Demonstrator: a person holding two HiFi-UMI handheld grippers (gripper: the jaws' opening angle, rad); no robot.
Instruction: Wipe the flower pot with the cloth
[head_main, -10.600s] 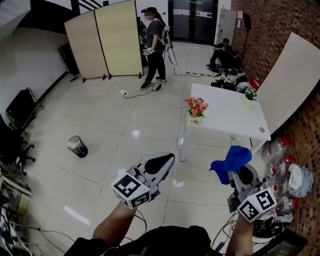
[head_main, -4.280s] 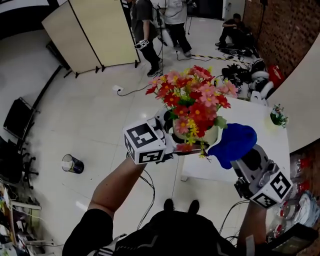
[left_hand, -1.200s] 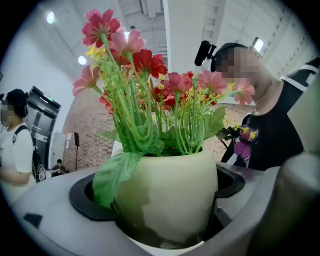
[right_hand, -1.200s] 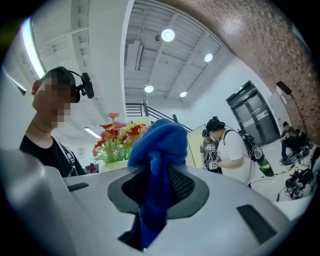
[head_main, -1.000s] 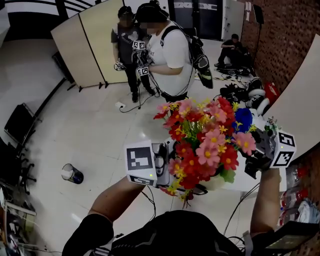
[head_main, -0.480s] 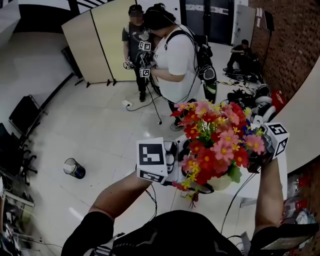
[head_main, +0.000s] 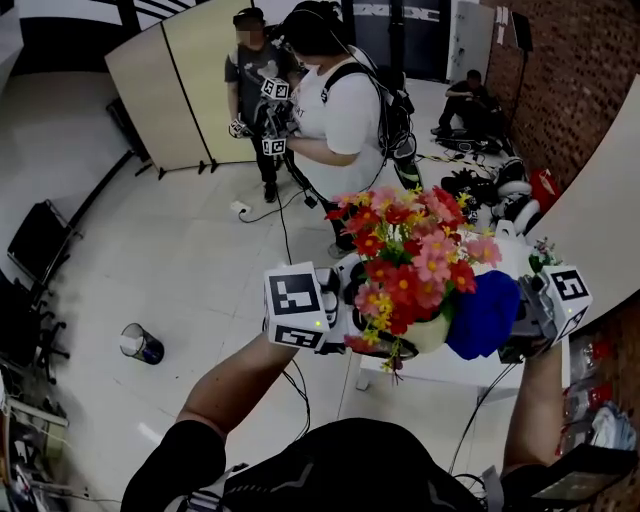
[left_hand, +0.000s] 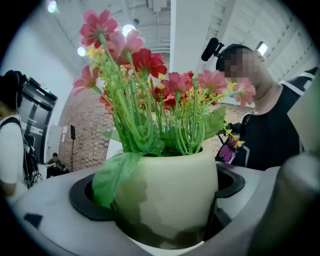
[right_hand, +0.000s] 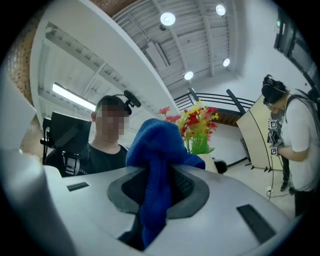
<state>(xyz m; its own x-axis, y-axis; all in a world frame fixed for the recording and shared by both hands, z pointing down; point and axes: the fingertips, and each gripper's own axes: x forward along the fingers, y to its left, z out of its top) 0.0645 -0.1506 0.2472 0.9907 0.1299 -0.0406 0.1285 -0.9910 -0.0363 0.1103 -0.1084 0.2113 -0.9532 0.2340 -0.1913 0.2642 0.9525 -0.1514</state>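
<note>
— While the white surface (head_main: 440, 366) stands near the red brick wall (head_main: 570, 90), what hides it?
— Left tool (left_hand: 167, 210) grips the cream flower pot (head_main: 425, 333) aloft; right tool (right_hand: 150, 200) pinches the blue fluffy cloth (head_main: 484, 316) beside it.

A person in a white shirt (head_main: 345, 115) stands facing another in dark clothes (head_main: 248, 85), near a beige folding screen (head_main: 165, 90). A third person (head_main: 470, 97) sits low by the brick wall (head_main: 570, 90). A small bin (head_main: 140, 343) stands on the pale floor (head_main: 170, 250).
</note>
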